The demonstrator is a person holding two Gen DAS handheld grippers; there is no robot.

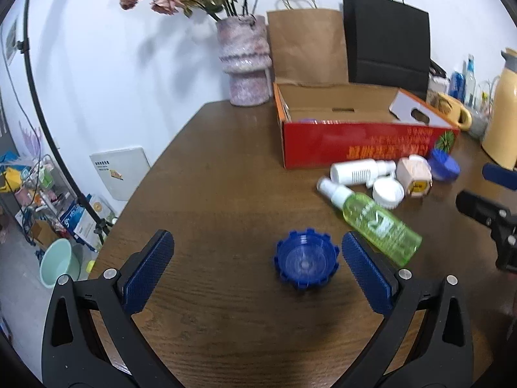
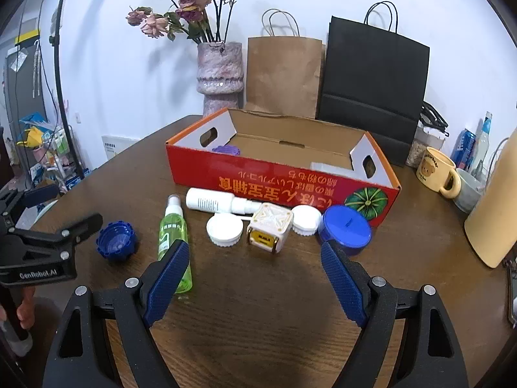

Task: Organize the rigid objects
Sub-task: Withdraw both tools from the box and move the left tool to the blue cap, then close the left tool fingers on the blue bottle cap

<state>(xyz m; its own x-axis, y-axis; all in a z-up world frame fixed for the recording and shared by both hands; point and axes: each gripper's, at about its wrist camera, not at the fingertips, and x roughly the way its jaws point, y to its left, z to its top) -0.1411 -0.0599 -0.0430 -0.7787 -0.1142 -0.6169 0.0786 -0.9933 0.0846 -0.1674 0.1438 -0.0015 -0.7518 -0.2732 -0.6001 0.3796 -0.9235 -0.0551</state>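
Right wrist view: "GenRobot.AI" marks the left gripper, jaws spread near a blue notched cap; right gripper spread; red box lettering looks upside down.

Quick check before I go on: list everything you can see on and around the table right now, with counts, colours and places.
Ridged cap: 1, blue, open side up, between the left fingers.
Spray bottle: 1, green, lying beside the cap.
White bottle: 1, lying in front of the box.
White lids: 2, either side of the cube.
Cube box: 1, cream, among the lids.
Round jar: 1, blue, at the box's right corner.
Cardboard box: 1, red, open, mid-table; a purple item inside.
Vase of flowers: 1, pink, behind the box.
Paper bags: 2, brown and black, against the wall.
Mug: 1, yellow, right.
Left gripper: open.
Right gripper: open.
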